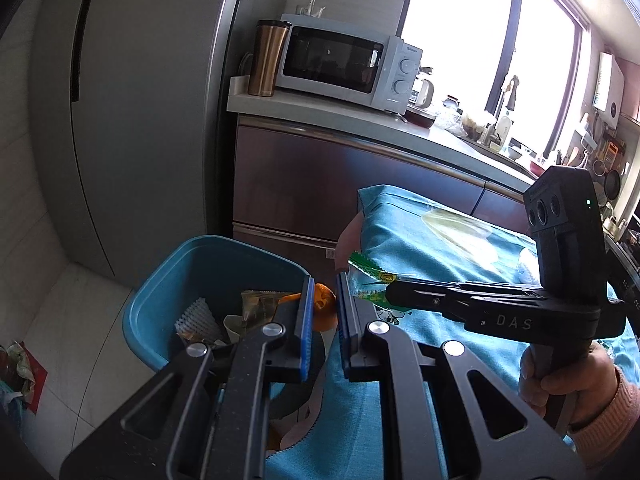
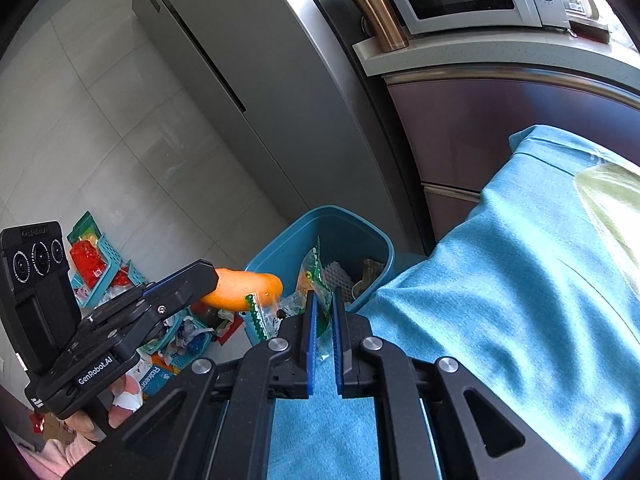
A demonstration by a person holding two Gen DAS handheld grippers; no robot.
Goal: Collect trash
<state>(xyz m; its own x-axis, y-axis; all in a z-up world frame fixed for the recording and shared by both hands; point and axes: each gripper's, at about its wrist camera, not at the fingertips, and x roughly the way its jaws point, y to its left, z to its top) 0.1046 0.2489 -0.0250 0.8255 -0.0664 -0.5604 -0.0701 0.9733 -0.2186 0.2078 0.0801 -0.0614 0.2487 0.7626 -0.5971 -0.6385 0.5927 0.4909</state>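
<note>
The left gripper (image 2: 212, 280) pinches an orange peel (image 2: 244, 290) and the right gripper (image 2: 323, 300) pinches a green wrapper (image 2: 314, 270), both by the blue bin (image 2: 276, 248) at the frame's middle.

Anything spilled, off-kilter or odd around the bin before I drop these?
Nothing spilled at the blue bin; it stands upright with trash inside. The odd spot is the floor beyond the left tongs: teal baskets lie tipped among scattered packets and paper scraps. The orange peel and green wrapper look firmly held.

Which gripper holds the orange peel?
The left gripper pinches the orange peel; the right gripper grips a green wrapper instead.
</note>
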